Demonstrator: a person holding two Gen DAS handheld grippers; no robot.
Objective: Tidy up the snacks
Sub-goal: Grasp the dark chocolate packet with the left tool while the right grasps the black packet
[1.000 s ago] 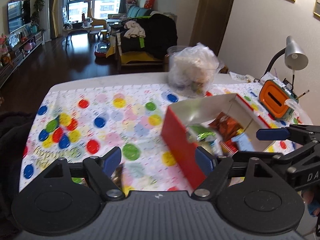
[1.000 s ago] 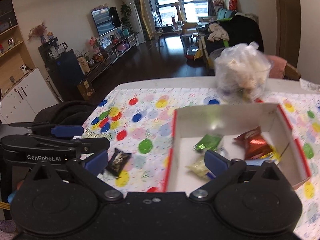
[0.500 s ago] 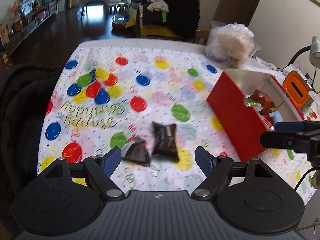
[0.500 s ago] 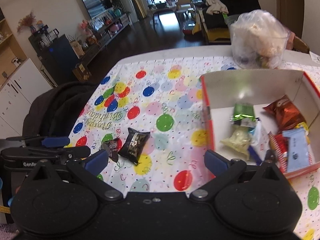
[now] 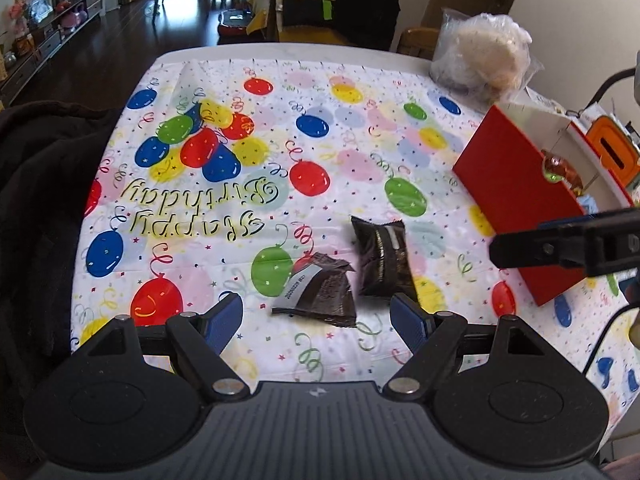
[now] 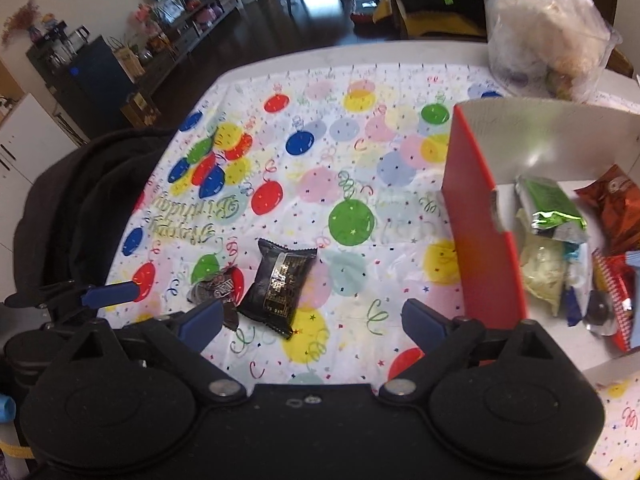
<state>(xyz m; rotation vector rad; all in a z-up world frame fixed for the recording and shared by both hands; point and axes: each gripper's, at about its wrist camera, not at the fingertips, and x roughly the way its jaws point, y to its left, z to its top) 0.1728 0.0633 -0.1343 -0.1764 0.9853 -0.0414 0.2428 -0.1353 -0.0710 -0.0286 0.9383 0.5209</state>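
Two dark snack packets lie on the balloon tablecloth: a small crumpled brown one (image 5: 318, 290) and a larger black one (image 5: 383, 257) to its right. My left gripper (image 5: 317, 316) is open and empty, just in front of the brown packet. In the right wrist view the black packet (image 6: 280, 286) and the brown one (image 6: 218, 288) lie between and ahead of my open, empty right gripper (image 6: 312, 318). The red box (image 6: 476, 232) at the right holds several snacks, among them a green packet (image 6: 550, 210) and a red one (image 6: 618, 200).
A clear plastic bag of food (image 5: 482, 56) stands at the table's far right corner. An orange object (image 5: 612, 148) sits behind the red box (image 5: 516, 196). A black garment (image 6: 76, 208) hangs over the table's left edge. The right gripper's arm (image 5: 568, 242) crosses the left view.
Both grippers have drawn back and left from the red box and tilted down toward the two dark packets, which now lie close in front of the fingers.
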